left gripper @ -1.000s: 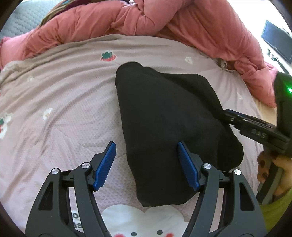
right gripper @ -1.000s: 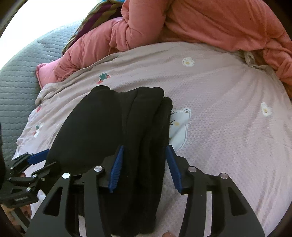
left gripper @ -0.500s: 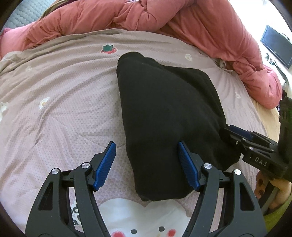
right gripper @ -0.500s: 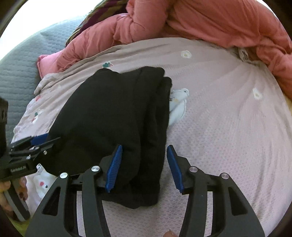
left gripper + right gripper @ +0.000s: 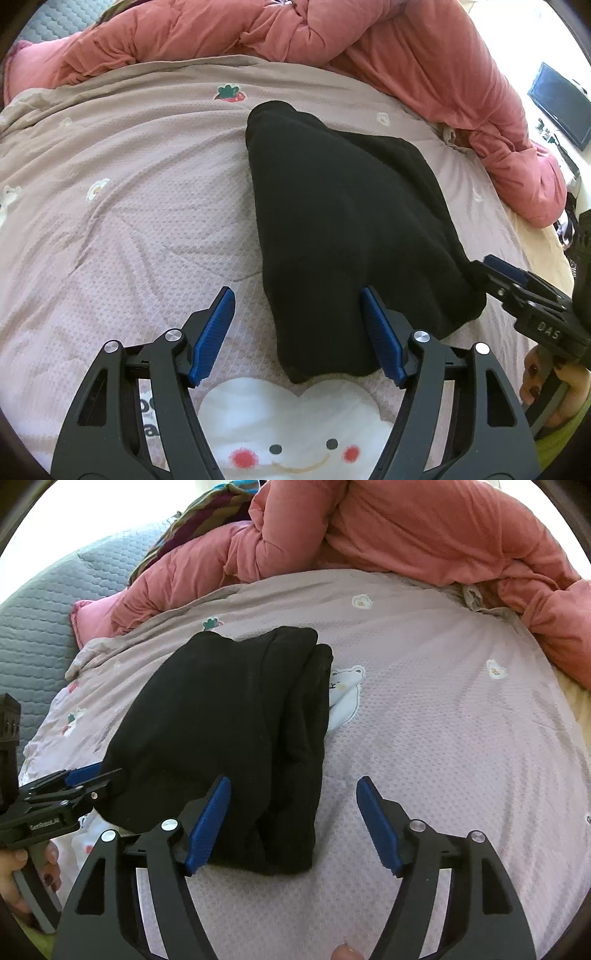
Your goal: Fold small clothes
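Lying folded on the pinkish-grey bedsheet (image 5: 122, 229), the black garment (image 5: 343, 236) is seen as a thick, layered bundle, its stacked fold edges showing along its right side in the right wrist view (image 5: 295, 738). Its near end is framed by the left gripper (image 5: 299, 332), whose blue pads stand well apart: the right-hand pad is at the cloth's edge, while bare sheet is seen between the left-hand pad and the garment, so nothing is clamped. The right gripper (image 5: 293, 819) is held wide too; its jaws have just been opening, and only its left-hand pad overlaps the garment's near corner, whereas bare sheet lies under the rest of the gap, so no hold is seen. Each gripper's tip is also visible from the other side, just beside the bundle's near corners (image 5: 517, 291) (image 5: 70, 794). A printed white cartoon face (image 5: 295, 424) is found just below the garment's near edge, and a small bear print (image 5: 343, 698) is partly covered by its right edge. Open sheet is left on both sides of the bundle, more widely to the right in the right wrist view. The far edge is bounded by a heaped salmon-pink quilt (image 5: 369, 48), and a grey quilted cover (image 5: 37, 635) is seen beyond the sheet's left border.
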{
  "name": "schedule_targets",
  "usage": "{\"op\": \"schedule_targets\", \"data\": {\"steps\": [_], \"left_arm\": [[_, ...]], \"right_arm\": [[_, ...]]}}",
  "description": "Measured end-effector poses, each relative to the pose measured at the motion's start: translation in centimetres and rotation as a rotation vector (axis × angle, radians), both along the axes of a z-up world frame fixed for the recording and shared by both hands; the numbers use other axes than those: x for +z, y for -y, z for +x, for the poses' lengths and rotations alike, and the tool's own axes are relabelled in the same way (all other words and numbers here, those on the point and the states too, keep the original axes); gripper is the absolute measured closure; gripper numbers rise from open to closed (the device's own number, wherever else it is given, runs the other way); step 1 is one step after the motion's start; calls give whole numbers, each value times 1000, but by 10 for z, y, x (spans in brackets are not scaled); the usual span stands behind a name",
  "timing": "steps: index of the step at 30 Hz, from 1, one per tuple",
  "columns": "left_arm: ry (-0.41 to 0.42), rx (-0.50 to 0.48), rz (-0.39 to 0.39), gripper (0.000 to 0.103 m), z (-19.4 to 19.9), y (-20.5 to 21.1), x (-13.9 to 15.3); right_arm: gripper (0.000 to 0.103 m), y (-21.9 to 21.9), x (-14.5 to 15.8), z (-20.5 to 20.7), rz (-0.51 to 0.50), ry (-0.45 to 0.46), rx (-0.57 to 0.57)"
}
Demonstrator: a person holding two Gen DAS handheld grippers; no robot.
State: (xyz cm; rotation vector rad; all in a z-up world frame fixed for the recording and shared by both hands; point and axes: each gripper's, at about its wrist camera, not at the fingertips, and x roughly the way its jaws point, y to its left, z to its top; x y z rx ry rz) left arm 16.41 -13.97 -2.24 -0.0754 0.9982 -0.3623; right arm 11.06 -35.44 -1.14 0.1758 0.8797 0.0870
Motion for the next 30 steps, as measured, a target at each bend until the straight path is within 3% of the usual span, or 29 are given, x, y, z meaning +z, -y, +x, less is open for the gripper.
{"op": "schedule_targets", "data": {"steps": [3, 9, 10, 18, 22, 30], "left_arm": [[4, 1, 1, 40, -3, -2, 2], [23, 6, 0, 39, -17, -10, 11], [29, 8, 1, 38, -20, -12, 14], [91, 23, 14, 27, -41, -29, 40], [130, 17, 27, 10, -55, -34, 53], [195, 34, 42, 10, -86, -44, 70]], "right_arm": [[17, 3, 8, -11, 9, 24, -24], [14, 2, 21, -27, 10, 49, -24], [4, 0, 25, -32, -2, 61, -26], [5, -7, 46, -61, 2, 162, -48], [5, -12, 57, -74, -9, 193, -46], [5, -29, 73, -107, -33, 252, -47]]}}
